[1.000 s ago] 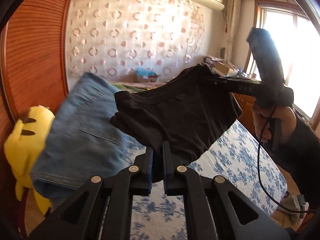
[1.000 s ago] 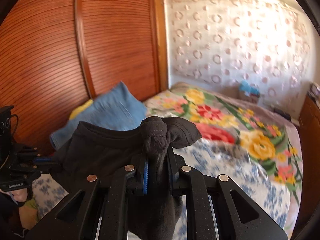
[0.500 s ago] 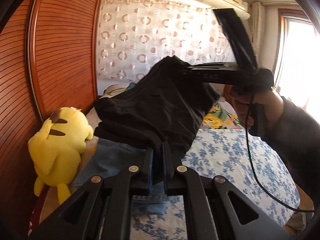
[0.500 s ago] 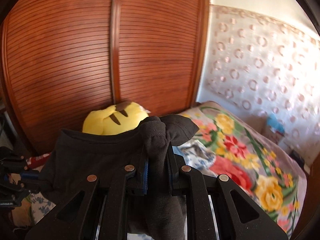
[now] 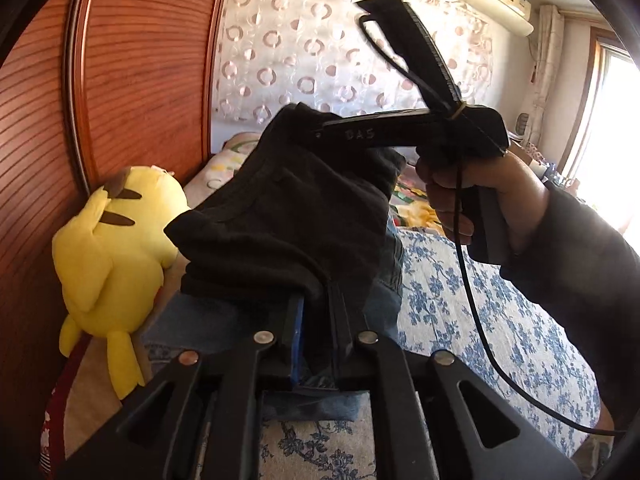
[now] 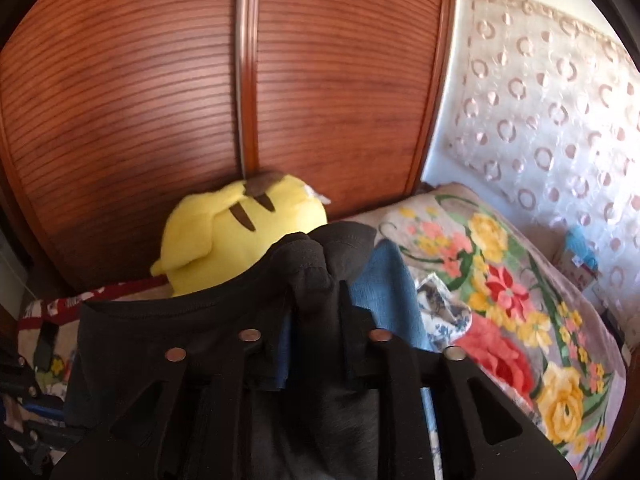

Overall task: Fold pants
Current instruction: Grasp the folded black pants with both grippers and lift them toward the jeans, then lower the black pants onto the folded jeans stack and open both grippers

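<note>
The folded black pants (image 5: 288, 220) hang between both grippers, low over a folded pair of blue jeans (image 5: 200, 320) on the bed. My left gripper (image 5: 320, 304) still pinches the near edge of the cloth, though its jaws are starting to open. In the right wrist view the right gripper (image 6: 316, 292) has its jaws opening. A bunch of the black pants (image 6: 180, 340) still stands between them, and a blue strip shows beside the left pad. The blue jeans (image 6: 384, 280) lie just under it. A hand (image 5: 480, 200) holds the right gripper's handle.
A yellow plush toy (image 5: 112, 248) leans on the ribbed wooden wardrobe (image 6: 160, 100), right beside the jeans. The bed has a blue-flowered sheet (image 5: 500, 360) and a bright floral blanket (image 6: 500, 300). A black cable (image 5: 472, 308) hangs from the right handle. The window is far right.
Both grippers carried the black pants over to the left, to above the jeans beside the plush toy, and sank a little. The right jaws have widened.
</note>
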A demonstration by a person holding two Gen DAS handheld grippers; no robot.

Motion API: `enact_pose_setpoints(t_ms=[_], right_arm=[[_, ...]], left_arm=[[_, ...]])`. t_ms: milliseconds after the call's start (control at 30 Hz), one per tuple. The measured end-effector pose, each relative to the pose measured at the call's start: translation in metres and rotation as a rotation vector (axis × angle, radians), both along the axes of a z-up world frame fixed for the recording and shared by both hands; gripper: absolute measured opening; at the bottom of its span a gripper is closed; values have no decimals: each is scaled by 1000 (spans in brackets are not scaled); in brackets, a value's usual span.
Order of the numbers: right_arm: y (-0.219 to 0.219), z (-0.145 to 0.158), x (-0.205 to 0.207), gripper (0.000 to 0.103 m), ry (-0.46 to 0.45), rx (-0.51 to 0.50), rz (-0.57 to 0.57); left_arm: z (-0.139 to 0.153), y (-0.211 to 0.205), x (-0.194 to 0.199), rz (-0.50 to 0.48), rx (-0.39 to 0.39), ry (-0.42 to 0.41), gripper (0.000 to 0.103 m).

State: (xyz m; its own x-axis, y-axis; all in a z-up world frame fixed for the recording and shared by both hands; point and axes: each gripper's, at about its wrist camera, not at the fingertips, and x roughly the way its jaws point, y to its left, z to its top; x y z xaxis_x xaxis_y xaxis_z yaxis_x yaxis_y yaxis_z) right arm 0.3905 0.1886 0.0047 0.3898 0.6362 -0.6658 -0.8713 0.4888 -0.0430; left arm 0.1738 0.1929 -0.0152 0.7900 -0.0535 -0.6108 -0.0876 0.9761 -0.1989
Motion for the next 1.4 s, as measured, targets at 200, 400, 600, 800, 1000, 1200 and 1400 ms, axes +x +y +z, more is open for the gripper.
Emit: enact_pose_setpoints(t_ms=[200, 400, 600, 800, 1000, 1200, 1400], right_arm=[[-38, 12, 5, 46, 46, 110, -63], [-70, 22, -8, 46, 31, 164, -83], [-85, 17, -27, 33, 44, 187, -57], [-76, 1, -27, 32, 62, 149, -46], [-78, -10, -6, 32, 85, 148, -88], [-74, -20, 2, 32, 94, 131, -102], [-82, -18, -7, 32, 78, 144, -118]], left_arm=[[11, -3, -5, -14, 28, -27, 39], [20, 2, -5, 15, 65, -53, 57], [21, 13, 5, 37, 87, -57, 66], [6, 23, 17, 62, 94, -11, 66], [-3, 26, 20, 72, 88, 17, 66], [-12, 28, 26, 72, 79, 43, 66], [-9, 23, 25, 70, 91, 48, 66]])
